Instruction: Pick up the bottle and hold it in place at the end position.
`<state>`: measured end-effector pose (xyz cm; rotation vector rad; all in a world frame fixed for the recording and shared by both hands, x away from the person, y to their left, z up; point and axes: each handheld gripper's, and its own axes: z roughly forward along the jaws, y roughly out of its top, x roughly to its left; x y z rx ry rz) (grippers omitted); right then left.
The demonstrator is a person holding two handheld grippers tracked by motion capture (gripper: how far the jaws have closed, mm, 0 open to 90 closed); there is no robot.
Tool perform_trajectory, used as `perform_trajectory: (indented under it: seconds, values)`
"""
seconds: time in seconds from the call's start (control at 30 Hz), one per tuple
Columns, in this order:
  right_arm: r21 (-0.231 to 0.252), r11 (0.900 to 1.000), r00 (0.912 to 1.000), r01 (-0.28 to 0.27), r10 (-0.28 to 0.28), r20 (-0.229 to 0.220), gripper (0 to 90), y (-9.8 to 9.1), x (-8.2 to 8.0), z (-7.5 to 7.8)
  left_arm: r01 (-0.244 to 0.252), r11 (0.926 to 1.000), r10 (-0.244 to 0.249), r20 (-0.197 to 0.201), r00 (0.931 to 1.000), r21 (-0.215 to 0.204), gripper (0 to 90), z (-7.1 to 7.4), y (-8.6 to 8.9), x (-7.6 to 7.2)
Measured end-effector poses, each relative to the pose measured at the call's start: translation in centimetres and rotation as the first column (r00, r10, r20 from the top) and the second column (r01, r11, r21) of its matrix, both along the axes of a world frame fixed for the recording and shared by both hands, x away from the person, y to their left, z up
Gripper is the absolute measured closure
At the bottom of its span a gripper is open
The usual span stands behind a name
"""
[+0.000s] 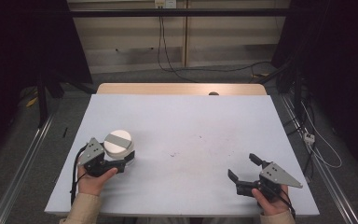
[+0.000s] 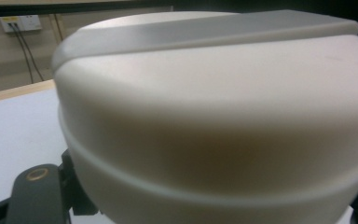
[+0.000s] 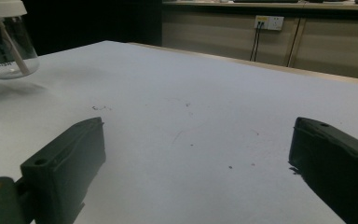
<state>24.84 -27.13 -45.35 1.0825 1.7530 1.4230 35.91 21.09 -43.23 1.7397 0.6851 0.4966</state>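
Note:
A clear jar with a round white lid (image 1: pixel 119 143) sits at the table's left front, and my left gripper (image 1: pixel 121 161) is shut on its body just under the lid. In the left gripper view the white lid (image 2: pixel 214 116) looms very close, with one black finger (image 2: pixel 35 198) at its lower left. From the right gripper view the jar (image 3: pixel 7 51) hangs slightly above the table, casts a shadow below, and has a white stick inside. My right gripper (image 1: pixel 243 166) rests at the right front, open, and nothing lies between its jaws (image 3: pixel 198 140).
A pale sheet covers the table (image 1: pixel 182 116), with a wooden strip along the far edge. Faint specks mark the sheet's middle (image 3: pixel 100 108). Cables (image 1: pixel 168 56) run across the floor behind, metal rails flank both sides, and a wall socket (image 3: pixel 269 22) is on the back wall.

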Motion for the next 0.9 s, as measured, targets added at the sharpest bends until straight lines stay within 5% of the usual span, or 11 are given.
perform_trajectory:
  seconds: [0.3,0.9]
  values:
    - [-0.007,1.0,1.0,-0.002,0.002,-0.001,3.2,0.1,0.2,0.0,0.043,0.9987,-0.043,-0.003,0.9991,-0.025,18.4,0.4,-2.1,1.7]
    - [-0.005,1.0,1.0,-0.004,0.004,0.0,3.3,0.2,0.3,0.1,0.102,0.9948,-0.102,0.009,0.9948,0.005,18.5,1.1,-4.9,3.8]
